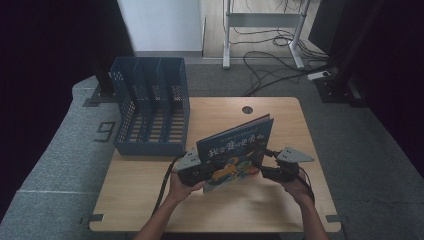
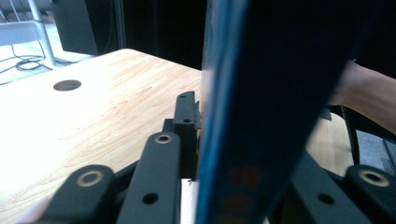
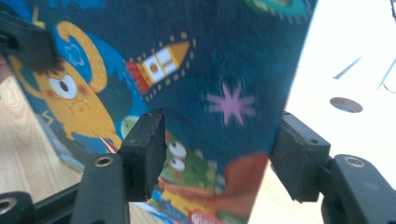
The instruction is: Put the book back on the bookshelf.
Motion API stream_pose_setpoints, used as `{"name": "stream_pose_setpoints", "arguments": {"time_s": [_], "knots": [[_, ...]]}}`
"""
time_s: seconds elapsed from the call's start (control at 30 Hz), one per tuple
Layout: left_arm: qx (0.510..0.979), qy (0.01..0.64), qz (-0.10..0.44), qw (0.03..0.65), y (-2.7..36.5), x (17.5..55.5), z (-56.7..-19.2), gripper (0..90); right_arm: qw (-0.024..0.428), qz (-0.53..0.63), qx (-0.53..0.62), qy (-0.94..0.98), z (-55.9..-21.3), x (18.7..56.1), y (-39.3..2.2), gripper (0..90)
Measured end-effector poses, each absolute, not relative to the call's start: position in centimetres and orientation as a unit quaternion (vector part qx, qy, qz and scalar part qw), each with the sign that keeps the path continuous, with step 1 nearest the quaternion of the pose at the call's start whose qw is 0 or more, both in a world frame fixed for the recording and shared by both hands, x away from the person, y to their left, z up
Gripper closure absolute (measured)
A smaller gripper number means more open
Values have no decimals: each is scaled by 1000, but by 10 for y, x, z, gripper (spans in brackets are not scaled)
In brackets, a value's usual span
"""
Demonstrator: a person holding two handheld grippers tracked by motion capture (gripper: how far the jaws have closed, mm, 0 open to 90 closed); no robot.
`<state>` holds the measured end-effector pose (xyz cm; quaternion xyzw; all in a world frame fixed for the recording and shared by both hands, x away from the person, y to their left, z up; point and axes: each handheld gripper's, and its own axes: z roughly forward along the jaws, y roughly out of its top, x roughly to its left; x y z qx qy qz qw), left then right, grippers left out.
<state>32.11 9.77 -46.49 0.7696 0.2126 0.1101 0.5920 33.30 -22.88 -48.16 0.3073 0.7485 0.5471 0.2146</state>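
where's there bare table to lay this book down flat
Bare wood lies along the table's near edge in front of the hands, and on the far right part between the blue file rack and the right edge, around the small round hole. It is crowded at the far left, where the rack stands, and mid-table, where the book is held between both grippers.

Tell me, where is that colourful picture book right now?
In the high view the picture book stands tilted above the near middle of the wooden table, between the left gripper and right gripper, just right of the blue file rack.
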Motion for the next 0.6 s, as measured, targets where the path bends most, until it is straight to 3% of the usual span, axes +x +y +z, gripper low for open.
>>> {"name": "stream_pose_setpoints", "arguments": {"time_s": [0.13, 0.6], "knots": [[760, 226, 114, 599, 99, 321, -467, 818, 209, 539, 322, 750, -485, 334, -232, 381], [728, 251, 114, 628, 104, 317, -464, 824, 209, 534, 339, 746, -495, 330, -240, 381]]}}
